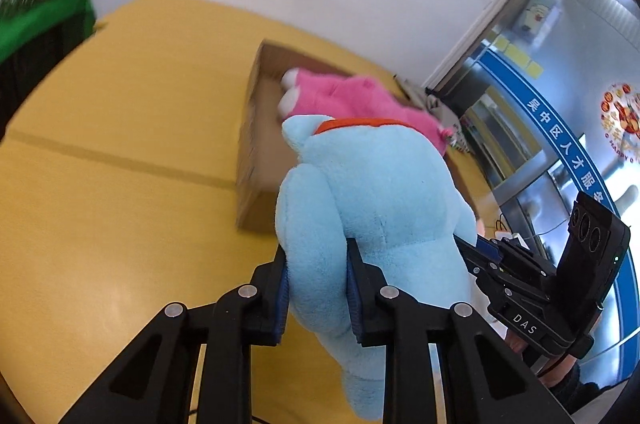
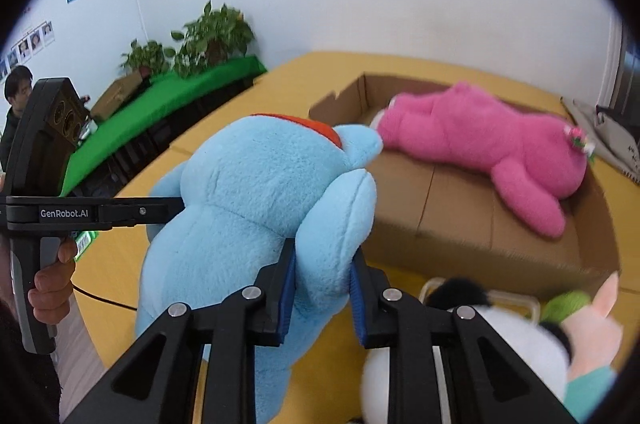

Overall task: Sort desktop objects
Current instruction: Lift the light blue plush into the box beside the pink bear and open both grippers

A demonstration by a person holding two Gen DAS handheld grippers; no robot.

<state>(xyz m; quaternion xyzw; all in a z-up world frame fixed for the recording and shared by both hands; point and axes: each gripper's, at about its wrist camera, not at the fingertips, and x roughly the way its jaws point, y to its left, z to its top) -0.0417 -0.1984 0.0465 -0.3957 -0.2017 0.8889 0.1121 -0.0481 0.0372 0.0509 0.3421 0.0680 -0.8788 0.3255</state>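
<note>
Currently: my left tool (image 1: 316, 288) clamped on blue plush (image 1: 372, 192); my right tool (image 2: 322, 288) clamped on same plush (image 2: 256, 192), other limb. Plush held off yellow table (image 1: 120, 144), long axis running near to far, head end toward cardboard box (image 2: 460, 220). Box lies directly beyond, far side, opening up; pink plush (image 2: 480, 140) lying inside. Both tools equally near. Judgement: carry forward over near wall. Panda plush (image 2: 520, 344) near right, on table.

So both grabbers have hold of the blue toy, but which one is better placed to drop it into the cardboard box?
Probably neither alone. The left gripper and right gripper are both clamped on the blue plush. The right looks slightly better placed: the cardboard box, already holding the pink plush, lies open just ahead on its side.
</note>
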